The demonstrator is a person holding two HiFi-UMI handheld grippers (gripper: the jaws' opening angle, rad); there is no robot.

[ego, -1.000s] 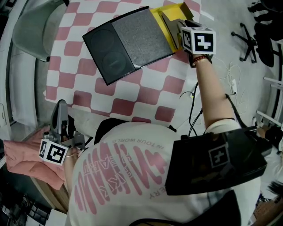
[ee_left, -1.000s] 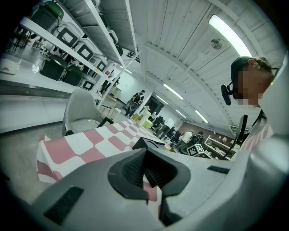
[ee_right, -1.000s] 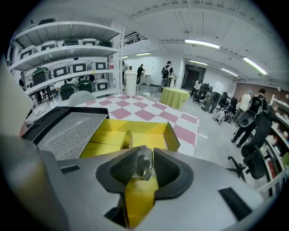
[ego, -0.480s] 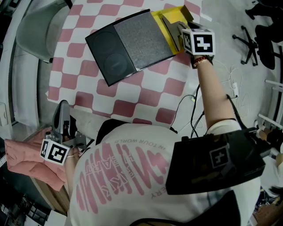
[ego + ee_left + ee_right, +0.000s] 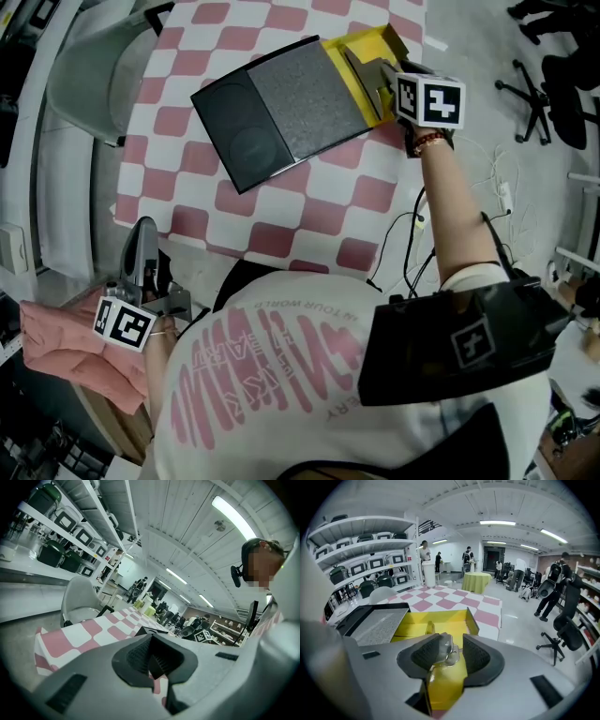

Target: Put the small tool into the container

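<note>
The biggest spread here is the pink-and-white checked cloth (image 5: 281,206) on the table. The only writing to read is the pink lettering on your white shirt (image 5: 272,375), upside down, with "WORLD" the one clear word. On the cloth lies a flat black case (image 5: 234,136), smooth on one half and carrying a grey, grainy foam panel (image 5: 309,94) on the other. Touching its far edge is the yellow container (image 5: 436,620), an open card box with its flaps up. Your left gripper (image 5: 151,660) sits off the table's near edge, its ribbed black pads together on nothing. Your right gripper (image 5: 454,656) has just been opening and now stands wide. The small tool (image 5: 446,649), a shiny silver metal piece, is between its jaws against the left pad, right over the container's yellow floor.
</note>
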